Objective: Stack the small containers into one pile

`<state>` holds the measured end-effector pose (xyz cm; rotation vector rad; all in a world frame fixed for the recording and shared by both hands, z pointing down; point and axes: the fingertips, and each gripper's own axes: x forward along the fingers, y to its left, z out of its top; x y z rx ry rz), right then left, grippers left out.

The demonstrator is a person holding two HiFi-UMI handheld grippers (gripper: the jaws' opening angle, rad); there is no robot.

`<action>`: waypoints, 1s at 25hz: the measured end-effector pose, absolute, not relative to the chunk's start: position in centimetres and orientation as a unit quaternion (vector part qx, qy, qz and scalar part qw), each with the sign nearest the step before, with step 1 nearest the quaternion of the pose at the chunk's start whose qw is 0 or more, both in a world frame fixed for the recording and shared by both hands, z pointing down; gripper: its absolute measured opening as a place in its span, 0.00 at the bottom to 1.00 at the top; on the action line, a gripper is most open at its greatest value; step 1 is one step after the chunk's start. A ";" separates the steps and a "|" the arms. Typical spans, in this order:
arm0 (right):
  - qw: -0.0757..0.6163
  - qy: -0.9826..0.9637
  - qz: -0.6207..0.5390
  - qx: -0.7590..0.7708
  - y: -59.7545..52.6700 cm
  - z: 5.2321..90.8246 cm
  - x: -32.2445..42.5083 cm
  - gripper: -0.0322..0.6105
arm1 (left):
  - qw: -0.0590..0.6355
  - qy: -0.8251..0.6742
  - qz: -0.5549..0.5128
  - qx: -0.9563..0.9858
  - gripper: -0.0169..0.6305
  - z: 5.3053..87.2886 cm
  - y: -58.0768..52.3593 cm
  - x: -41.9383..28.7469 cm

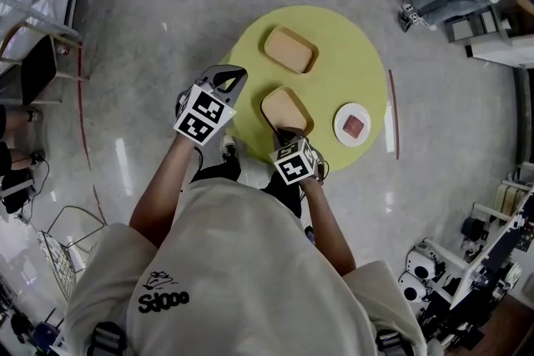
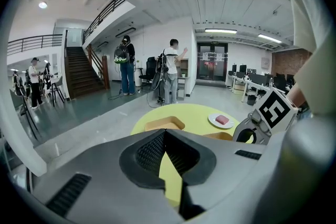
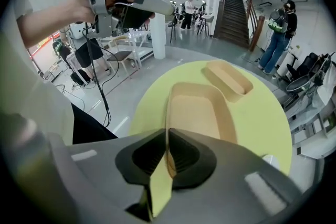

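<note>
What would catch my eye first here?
A round yellow-green table on a grey floor bears two tan containers and a white plate with a pink block. The right claw pinches the nearer container by its rim; the farther container lies apart. The left claw hangs shut, empty.

Far container [image 1: 290, 49] behind near container [image 1: 285, 108]; plate [image 1: 352, 124] right.

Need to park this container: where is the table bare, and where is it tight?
Bare: the far right of the table, between the far container and the plate. Tight: the near edge, where the right tool grips the near container beside the plate; the left tool hangs over the left edge.
</note>
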<state>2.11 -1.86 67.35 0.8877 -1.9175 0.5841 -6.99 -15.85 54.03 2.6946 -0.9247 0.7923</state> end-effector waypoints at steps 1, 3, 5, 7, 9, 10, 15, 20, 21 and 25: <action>0.460 -0.777 0.239 0.357 -1.8 67.7 2.1 0.10 | 0.093 -0.313 0.268 0.906 0.04 54.1 -15.9 -7.1; 0.462 -0.778 0.244 0.349 -1.7 68.2 2.1 0.11 | 0.095 -0.318 0.271 0.903 0.04 54.2 -16.1 -7.3; 0.458 -0.781 0.261 0.336 -1.4 68.5 2.0 0.13 | 0.098 -0.323 0.276 0.900 0.04 54.3 -16.0 -7.5; 0.448 -0.786 0.282 0.320 -1.1 68.5 1.8 0.26 | 0.097 -0.327 0.276 0.899 0.04 54.0 -16.0 -7.5; 0.440 -0.792 0.287 0.313 -1.1 68.4 1.9 0.30 | 0.096 -0.331 0.274 0.898 0.04 53.9 -16.0 -7.3; 0.439 -0.794 0.283 0.312 -1.2 68.3 2.0 0.30 | 0.097 -0.333 0.274 0.897 0.04 53.8 -16.0 -7.2; 0.433 -0.796 0.282 0.315 -1.8 66.9 2.6 0.30 | 0.095 -0.341 0.273 0.894 0.04 52.9 -16.2 -7.1; 0.416 -0.800 0.260 0.344 -4.1 63.9 5.5 0.29 | 0.099 -0.351 0.274 0.890 0.04 51.8 -16.4 -6.0; 0.412 -0.800 0.257 0.352 -4.6 63.5 6.1 0.29 | 0.100 -0.354 0.273 0.889 0.04 51.6 -16.4 -5.7; 0.407 -0.797 0.246 0.373 -6.3 62.4 9.0 0.29 | 0.105 -0.366 0.264 0.886 0.04 51.2 -16.9 -4.5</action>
